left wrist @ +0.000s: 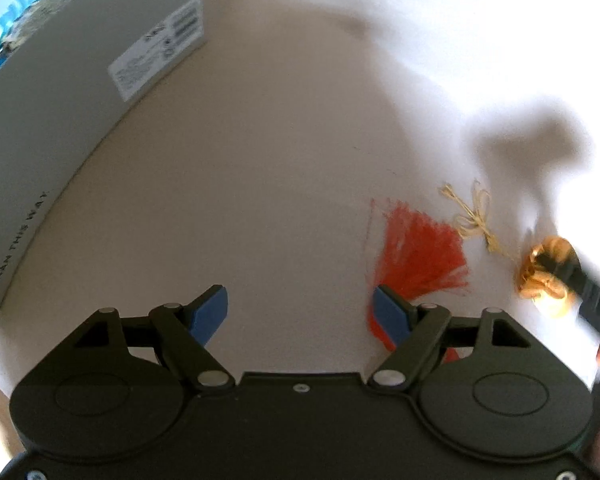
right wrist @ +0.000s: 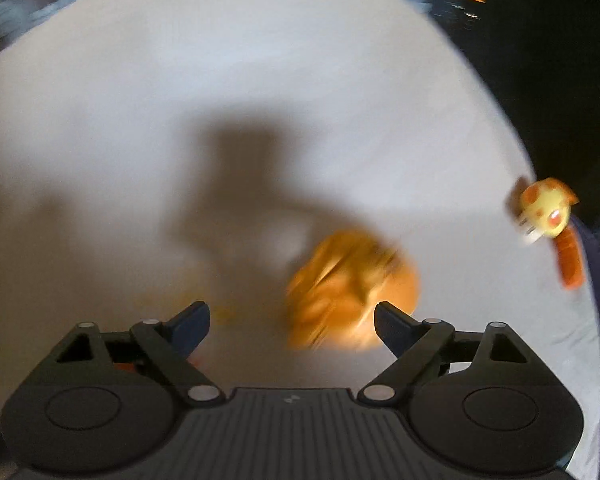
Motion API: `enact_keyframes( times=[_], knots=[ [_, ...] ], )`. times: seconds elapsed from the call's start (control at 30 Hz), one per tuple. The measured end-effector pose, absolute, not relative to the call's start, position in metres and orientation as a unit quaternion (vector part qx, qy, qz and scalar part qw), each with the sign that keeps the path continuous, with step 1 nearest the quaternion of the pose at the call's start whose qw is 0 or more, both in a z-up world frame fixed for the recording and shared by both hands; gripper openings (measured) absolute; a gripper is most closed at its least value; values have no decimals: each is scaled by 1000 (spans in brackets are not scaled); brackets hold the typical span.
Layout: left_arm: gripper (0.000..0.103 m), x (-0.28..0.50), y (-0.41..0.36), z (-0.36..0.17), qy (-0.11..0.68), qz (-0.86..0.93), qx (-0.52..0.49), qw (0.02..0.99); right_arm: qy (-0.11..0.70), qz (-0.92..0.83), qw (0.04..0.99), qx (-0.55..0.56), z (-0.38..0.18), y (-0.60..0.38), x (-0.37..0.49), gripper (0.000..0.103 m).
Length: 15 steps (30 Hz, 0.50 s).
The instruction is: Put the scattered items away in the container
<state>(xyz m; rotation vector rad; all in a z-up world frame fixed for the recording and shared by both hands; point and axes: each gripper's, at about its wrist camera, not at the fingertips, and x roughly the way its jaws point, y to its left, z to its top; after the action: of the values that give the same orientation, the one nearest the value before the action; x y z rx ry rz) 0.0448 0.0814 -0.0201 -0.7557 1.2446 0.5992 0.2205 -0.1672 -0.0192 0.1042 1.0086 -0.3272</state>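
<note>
White cloth-covered surface point(left wrist: 300, 160) serving as landmark: a grey box point(left wrist: 60, 120) is lying along its left side, while a red tassel point(left wrist: 420, 256) and straw-coloured cord point(left wrist: 474, 216) are resting beside the left gripper point(left wrist: 300, 316), whose jaws are standing apart, grasping nothing. Right gripper point(right wrist: 292, 330) is hovering over the cloth, jaws spread and released, with a blurred golden ornament point(right wrist: 352, 292), possibly a ball, sitting just ahead of its right finger; a yellow-and-orange toy figure point(right wrist: 548, 212) is lying at the cloth's right edge.

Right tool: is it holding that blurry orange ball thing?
No. The right tool is open; the blurred orange round object lies between its fingers, ungripped.
</note>
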Motion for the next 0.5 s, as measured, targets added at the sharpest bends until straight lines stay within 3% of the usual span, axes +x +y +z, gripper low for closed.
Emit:
enact_keyframes(
  times=[0.2,0.23,0.37,0.5],
  knots=[
    [75,51,76,-16,562,259,-316,719,554,-198,806,64,-62,-205,277,89],
    [75,51,76,-15,562,258,-313,721,577,-203,789,66,-74,-209,280,84],
    [75,51,75,-13,566,247,-306,724,574,-201,782,136,-85,-227,262,90],
    [75,52,71,-13,568,244,-298,727,589,-180,779,119,-84,-221,235,89]
  ],
)
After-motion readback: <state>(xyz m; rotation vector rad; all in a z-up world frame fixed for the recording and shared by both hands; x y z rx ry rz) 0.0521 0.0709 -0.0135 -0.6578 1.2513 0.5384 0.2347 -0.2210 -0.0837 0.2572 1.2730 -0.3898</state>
